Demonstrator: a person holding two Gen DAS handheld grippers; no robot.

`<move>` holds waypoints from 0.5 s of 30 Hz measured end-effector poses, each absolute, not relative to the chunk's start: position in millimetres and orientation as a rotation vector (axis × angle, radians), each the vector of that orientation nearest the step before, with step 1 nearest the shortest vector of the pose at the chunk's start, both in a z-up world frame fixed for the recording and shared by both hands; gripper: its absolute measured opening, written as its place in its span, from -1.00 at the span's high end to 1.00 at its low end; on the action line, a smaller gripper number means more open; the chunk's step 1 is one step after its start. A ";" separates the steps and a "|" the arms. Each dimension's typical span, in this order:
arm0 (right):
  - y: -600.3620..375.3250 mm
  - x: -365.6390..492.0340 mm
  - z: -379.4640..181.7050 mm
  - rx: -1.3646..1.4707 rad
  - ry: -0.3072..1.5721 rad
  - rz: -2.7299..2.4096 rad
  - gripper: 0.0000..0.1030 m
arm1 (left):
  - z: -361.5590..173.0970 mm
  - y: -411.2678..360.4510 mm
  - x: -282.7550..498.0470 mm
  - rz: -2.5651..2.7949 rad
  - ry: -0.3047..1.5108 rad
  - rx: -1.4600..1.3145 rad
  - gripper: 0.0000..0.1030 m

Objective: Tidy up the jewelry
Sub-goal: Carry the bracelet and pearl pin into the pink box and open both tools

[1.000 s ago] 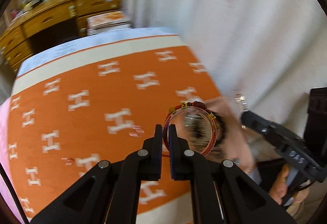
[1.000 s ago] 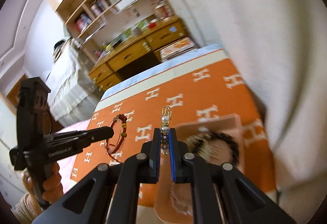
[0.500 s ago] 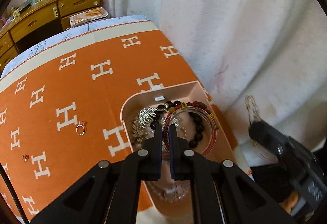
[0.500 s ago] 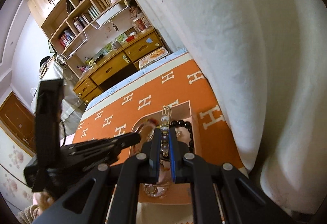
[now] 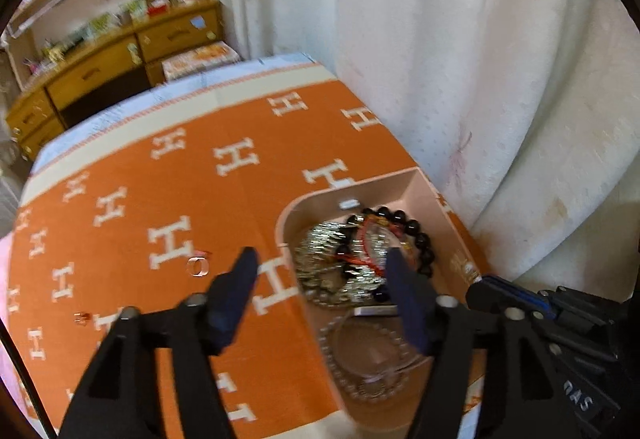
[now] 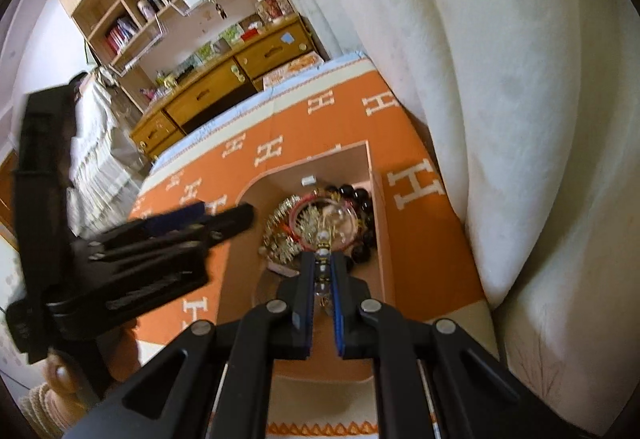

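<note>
My left gripper (image 5: 320, 271) is opening its jaws, and the red-corded bangle (image 5: 366, 253) they were pinching a second ago is now lying free in the pink tray (image 5: 394, 181), just beyond and between the spread jaws, atop the other bracelets. That piece is stored. My right gripper (image 6: 323, 279) is still pinching the beaded charm (image 6: 322, 245) between near-closed jaws, hovering over the tray for its own drop.

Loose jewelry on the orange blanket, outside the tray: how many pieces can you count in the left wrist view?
2. A ring lies just ahead of the left gripper's left finger; a small red piece lies nearer the blanket's left edge. The gripper may hide others.
</note>
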State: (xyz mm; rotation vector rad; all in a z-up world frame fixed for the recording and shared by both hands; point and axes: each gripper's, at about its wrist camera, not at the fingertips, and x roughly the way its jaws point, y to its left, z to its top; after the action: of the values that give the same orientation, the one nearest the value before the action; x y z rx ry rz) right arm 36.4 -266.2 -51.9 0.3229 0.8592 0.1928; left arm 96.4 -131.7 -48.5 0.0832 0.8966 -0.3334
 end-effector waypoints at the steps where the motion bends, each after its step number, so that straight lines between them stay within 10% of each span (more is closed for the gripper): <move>1: -264.4 37.1 -54.2 0.312 0.871 0.187 0.85 | -47.8 -128.1 93.3 -0.319 0.881 0.086 -0.44; 15: -257.6 28.5 -67.1 0.307 0.939 0.177 0.82 | -77.5 -62.2 62.2 -0.192 1.029 0.108 -0.47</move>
State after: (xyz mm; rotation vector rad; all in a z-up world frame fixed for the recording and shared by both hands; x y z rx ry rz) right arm 28.5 -257.6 -67.1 0.3067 0.9388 0.1770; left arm 62.2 -62.2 -77.5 0.1083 1.0287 -0.1917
